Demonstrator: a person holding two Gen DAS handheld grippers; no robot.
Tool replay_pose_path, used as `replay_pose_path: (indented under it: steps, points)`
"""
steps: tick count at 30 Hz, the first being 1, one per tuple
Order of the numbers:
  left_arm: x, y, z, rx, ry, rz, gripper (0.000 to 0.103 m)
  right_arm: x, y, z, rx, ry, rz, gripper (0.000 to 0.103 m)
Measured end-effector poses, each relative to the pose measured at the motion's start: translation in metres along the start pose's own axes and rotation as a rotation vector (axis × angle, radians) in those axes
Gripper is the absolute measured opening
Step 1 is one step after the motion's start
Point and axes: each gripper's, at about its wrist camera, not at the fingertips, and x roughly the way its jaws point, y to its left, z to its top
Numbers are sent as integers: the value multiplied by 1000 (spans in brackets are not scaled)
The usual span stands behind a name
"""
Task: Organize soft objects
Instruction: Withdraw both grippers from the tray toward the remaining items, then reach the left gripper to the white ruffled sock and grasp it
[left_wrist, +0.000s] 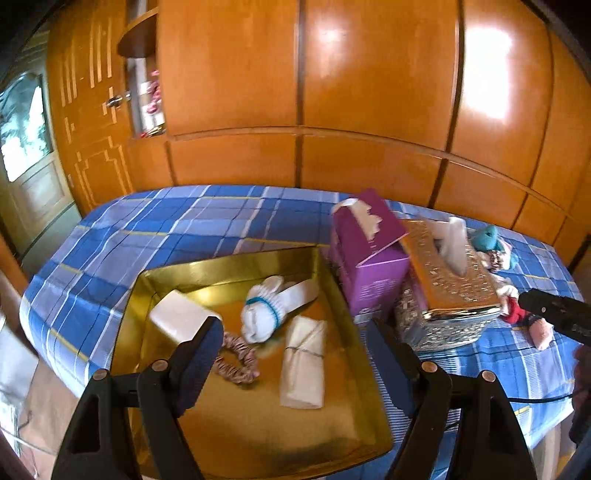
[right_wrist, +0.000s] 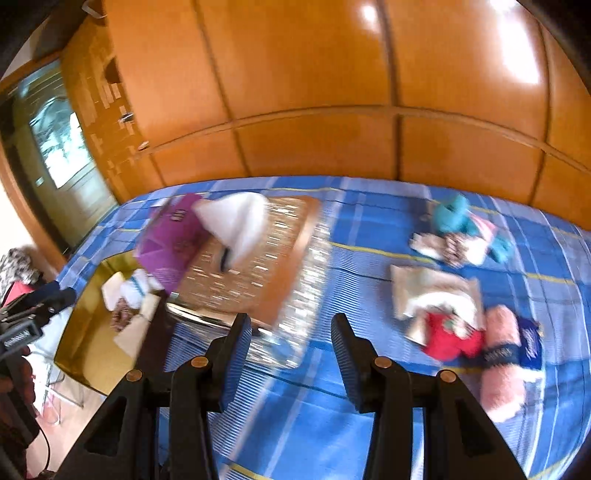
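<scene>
A gold tray (left_wrist: 236, 435) lies on the blue plaid cloth (left_wrist: 155, 218). In it are a white block (left_wrist: 177, 317), a white sock bundle (left_wrist: 266, 310), a pink scrunchie (left_wrist: 236, 362) and a folded cream cloth (left_wrist: 304, 362). My left gripper (left_wrist: 295, 354) is open and empty above the tray. My right gripper (right_wrist: 291, 354) is open and empty above the cloth, in a blurred view. Right of it lie a pink roll with a navy band (right_wrist: 506, 362), a red item (right_wrist: 450, 339), a cream cloth pile (right_wrist: 436, 291) and a teal item (right_wrist: 458, 218).
A purple tissue box (left_wrist: 365, 254) and a glittery gold tissue box (left_wrist: 447, 284) stand right of the tray. Orange wooden wardrobe doors (left_wrist: 369, 92) rise behind the table. The right gripper's body (left_wrist: 557, 314) shows at the right edge of the left wrist view.
</scene>
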Motion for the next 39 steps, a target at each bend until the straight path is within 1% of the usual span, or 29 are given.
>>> replay_pose_path:
  steps: [6, 10, 16, 19, 23, 26, 31, 35, 37, 39]
  points:
    - [-5, -29, 18, 75, -40, -48, 80, -15, -44, -15, 87, 4, -93, 45]
    - [-9, -50, 32, 114, -65, -97, 80, -25, -75, -29, 153, 16, -159, 45]
    - [-12, -101, 55, 200, -81, -198, 80, -39, -114, -55, 257, 32, -226, 45]
    - [-12, -129, 61, 256, -83, -238, 80, -46, -128, -66, 294, 31, -247, 45]
    - [-6, -175, 64, 319, -43, -319, 80, -52, -144, -75, 335, 29, -266, 45]
    - [3, -208, 65, 369, -21, -349, 80, -56, -157, -84, 365, 23, -285, 45]
    - [26, -261, 65, 421, 55, -391, 80, -63, -175, -92, 424, 0, -296, 45]
    - [53, -303, 67, 449, 105, -393, 80, -70, -185, -93, 464, -30, -306, 45]
    - [70, -326, 67, 481, 110, -374, 80, -73, -190, -95, 481, -41, -310, 45]
    - [93, -348, 67, 511, 133, -347, 80, -75, -194, -96, 495, -43, -315, 45]
